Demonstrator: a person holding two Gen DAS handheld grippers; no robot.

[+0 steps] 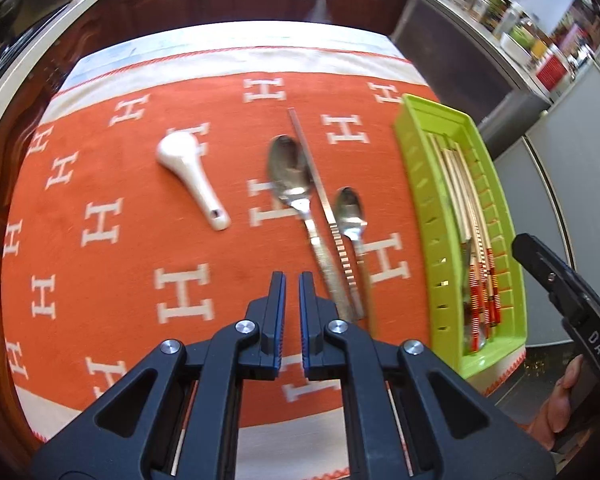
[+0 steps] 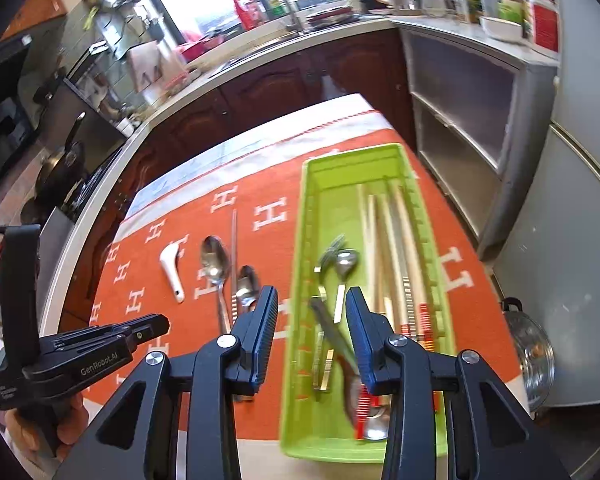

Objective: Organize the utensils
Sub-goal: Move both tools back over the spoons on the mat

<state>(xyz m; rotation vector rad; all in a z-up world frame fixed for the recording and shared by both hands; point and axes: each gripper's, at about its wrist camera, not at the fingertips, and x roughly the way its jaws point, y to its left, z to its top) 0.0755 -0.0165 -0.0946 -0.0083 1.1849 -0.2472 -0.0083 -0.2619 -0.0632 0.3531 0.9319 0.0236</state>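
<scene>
Utensils (image 1: 290, 178) lie loose on orange cloth (image 1: 120, 280); more, possibly chopsticks, sit inside green tray (image 2: 308, 208). Left gripper (image 1: 292, 280): fingers clenched, empty, above cloth. Right gripper (image 2: 312, 304): fingers parted, empty, above tray.

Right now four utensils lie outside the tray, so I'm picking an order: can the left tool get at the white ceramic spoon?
Probably yes. The white ceramic spoon lies alone on the orange cloth, nothing on or against it. The left tool is empty but shut, so it must open first.
</scene>
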